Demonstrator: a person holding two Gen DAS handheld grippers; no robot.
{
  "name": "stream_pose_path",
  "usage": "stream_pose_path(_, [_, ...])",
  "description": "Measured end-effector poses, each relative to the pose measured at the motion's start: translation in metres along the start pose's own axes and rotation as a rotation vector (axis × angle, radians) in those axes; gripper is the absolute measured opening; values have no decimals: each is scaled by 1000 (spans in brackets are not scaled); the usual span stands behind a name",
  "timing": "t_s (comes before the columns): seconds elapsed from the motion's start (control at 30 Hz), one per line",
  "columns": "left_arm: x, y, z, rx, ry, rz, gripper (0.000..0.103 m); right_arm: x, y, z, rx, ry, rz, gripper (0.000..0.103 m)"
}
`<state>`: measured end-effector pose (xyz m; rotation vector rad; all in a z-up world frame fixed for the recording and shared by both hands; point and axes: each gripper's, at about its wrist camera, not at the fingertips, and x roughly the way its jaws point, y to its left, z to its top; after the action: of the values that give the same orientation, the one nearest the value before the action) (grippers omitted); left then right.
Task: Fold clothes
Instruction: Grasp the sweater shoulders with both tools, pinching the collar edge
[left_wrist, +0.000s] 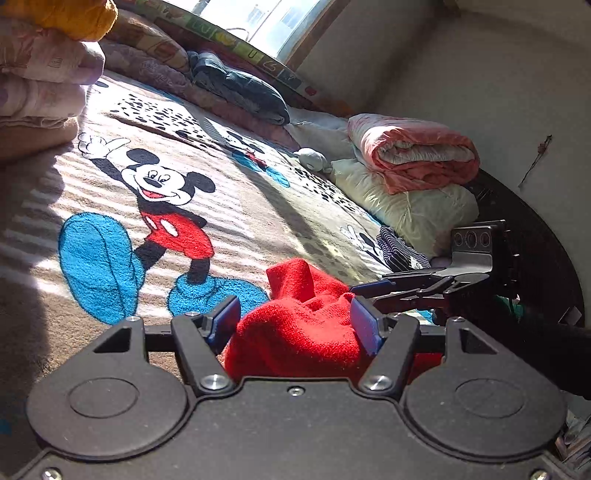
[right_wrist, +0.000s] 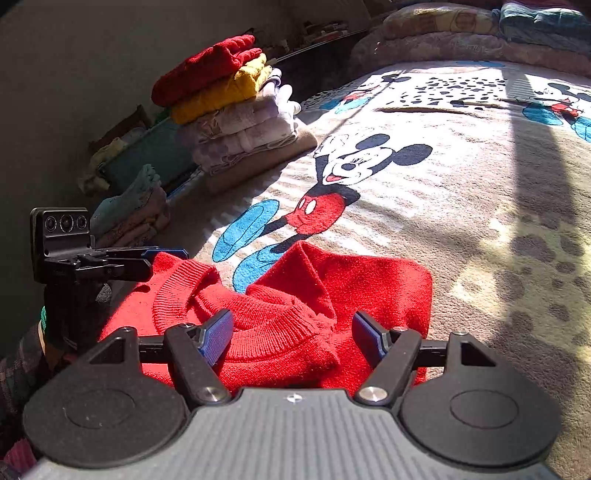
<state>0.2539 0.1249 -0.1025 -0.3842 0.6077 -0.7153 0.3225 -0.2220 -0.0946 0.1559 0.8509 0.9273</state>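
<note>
Red knit sweater (right_wrist: 303, 306) lies bunched on the cartoon blanket (right_wrist: 461, 192), collar toward the right gripper (right_wrist: 291, 334), its length running left to right. That gripper hovers over the collar, jaws apart, holding nothing. Just left of the sweater, the left gripper (left_wrist: 291, 321) straddles a raised fold, jaws spread. Both seem equally near. Behind the sweater stands a folded stack (right_wrist: 229, 107).

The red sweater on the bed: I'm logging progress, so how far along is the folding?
Done: a stack of folded clothes stands on the cartoon blanket. In hand: the red sweater lies bunched, collar up, partly folded; the left gripper and right gripper both stand open over it, gripping nothing. Left: finishing its folds and adding it to the stack.
</note>
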Motion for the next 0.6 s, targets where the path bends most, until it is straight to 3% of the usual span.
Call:
stream_pose_path(0.1, [-2,1,-3,29,30,-28,61,5,-3,-4,2,21,58,59])
stream_pose_path(0.23, [-17,-3,-12,87,48,-69,55,-1,7,-13,-34,47,125,52])
stream_pose_path(0.37, [-26,-8,-24,137,83,-66,47,-15,21,-21,-93,49,135,43])
stream_pose_path(0.6, [-47,-22,-42,251,111,-57,37,-28,75,-30,-321,109,110,39])
